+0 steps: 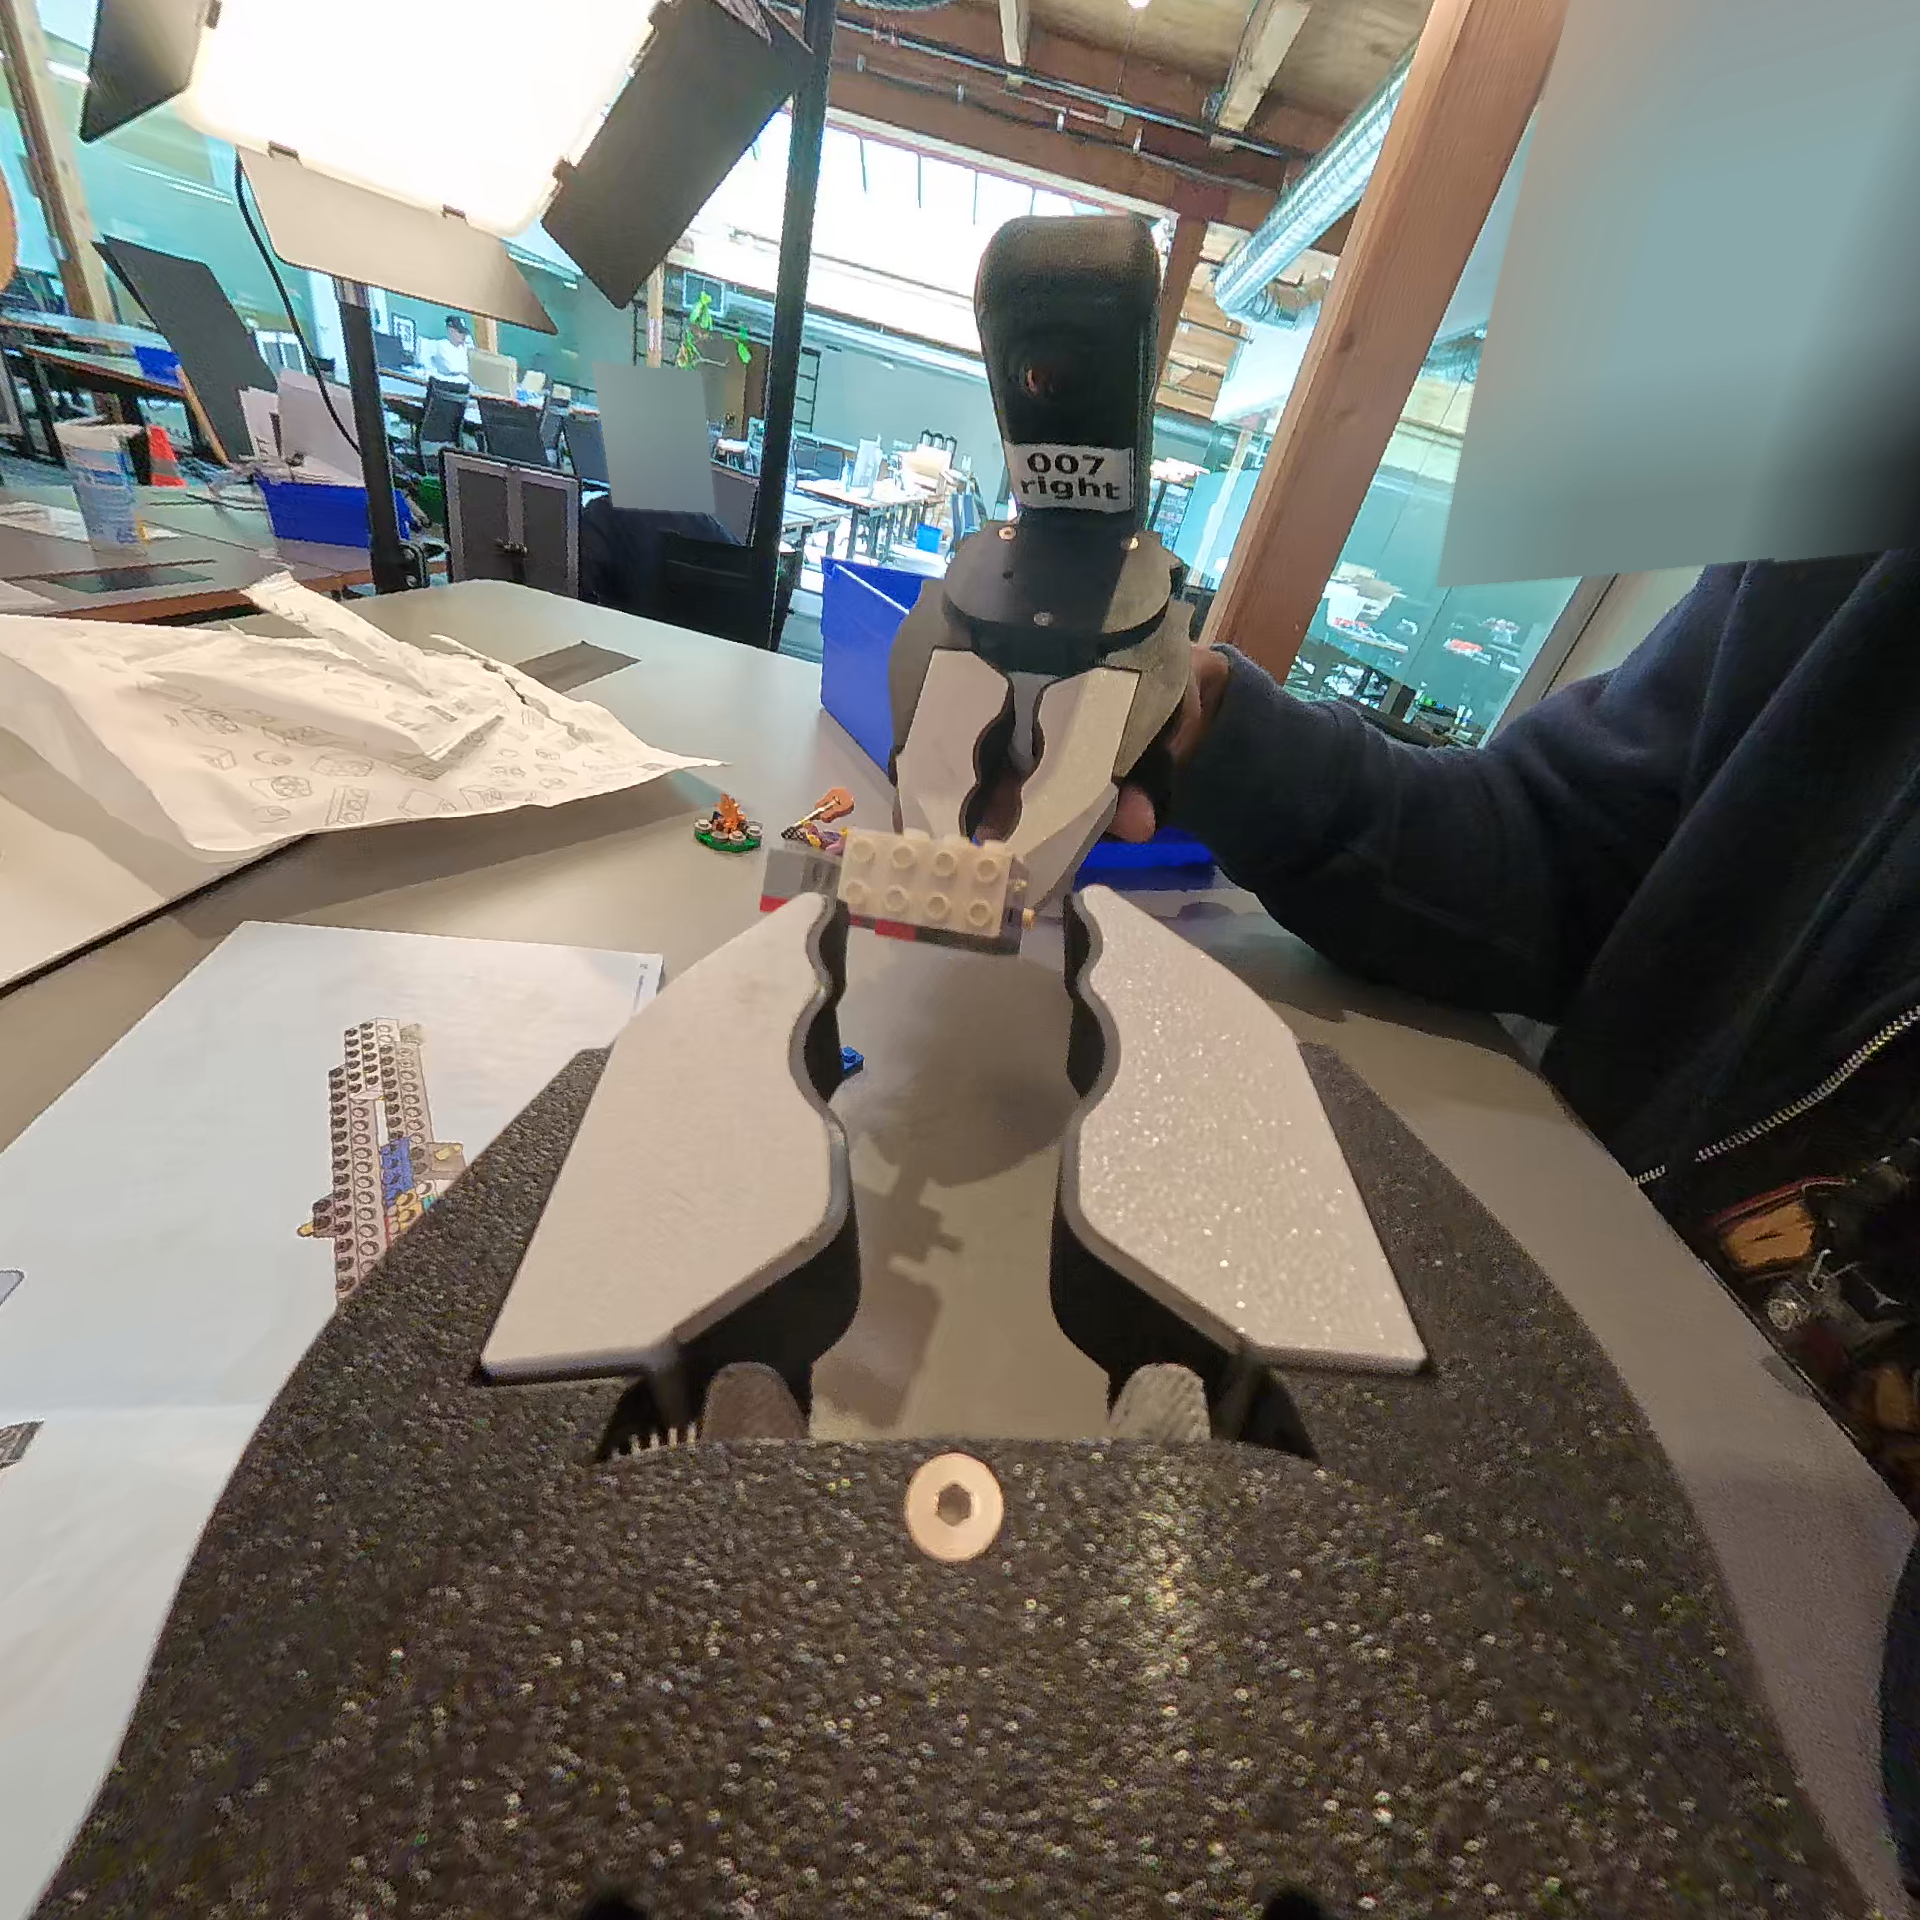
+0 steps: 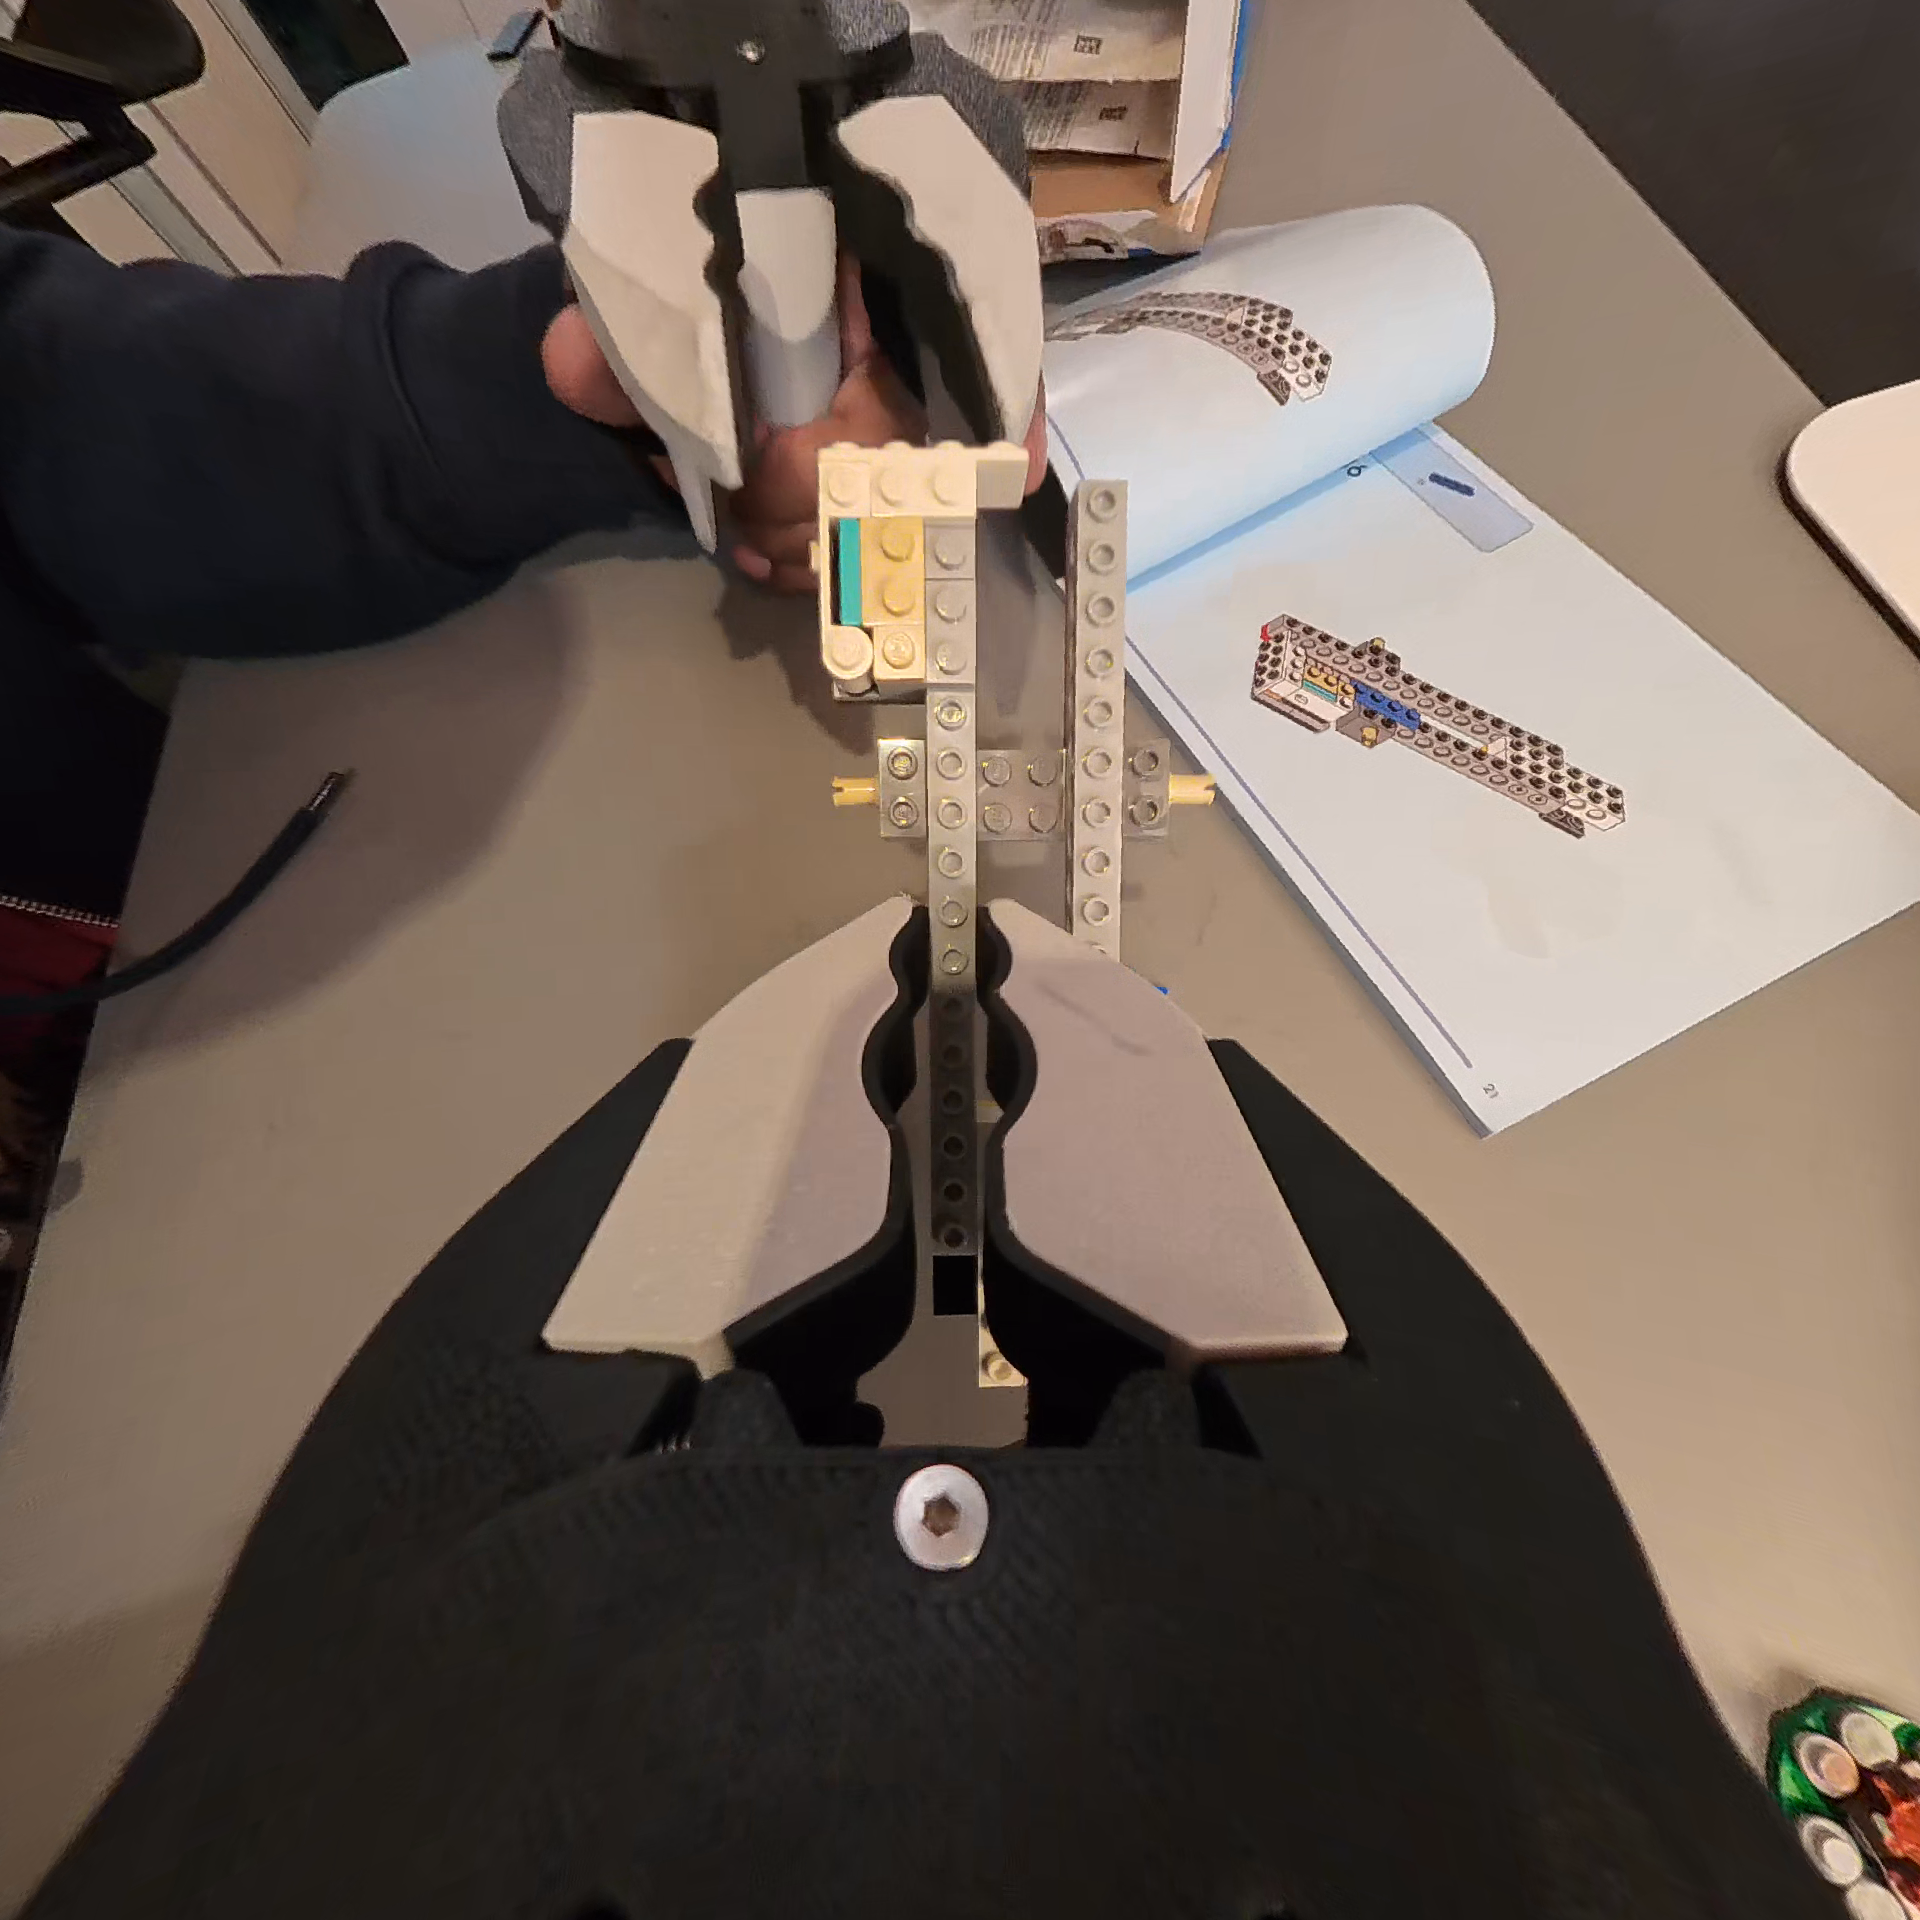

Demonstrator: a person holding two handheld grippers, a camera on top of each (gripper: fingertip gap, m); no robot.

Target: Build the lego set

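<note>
The right gripper (image 2: 951,920) clamped the grey brick frame (image 2: 951,810) by one long beam, while the left gripper (image 1: 951,914) gaped unclenched around its white end block (image 1: 925,878); steady alignment mattered above the table (image 2: 468,935).

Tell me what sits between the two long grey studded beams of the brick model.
In the right wrist view, a darker grey studded plate bridges the two long grey beams midway; elsewhere only table shows between them.

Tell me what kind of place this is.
Probably a shared workshop or open-plan studio: exposed timber ceiling beams, a large lit studio light panel on a stand, and rows of work desks with chairs behind the grey table.
</note>
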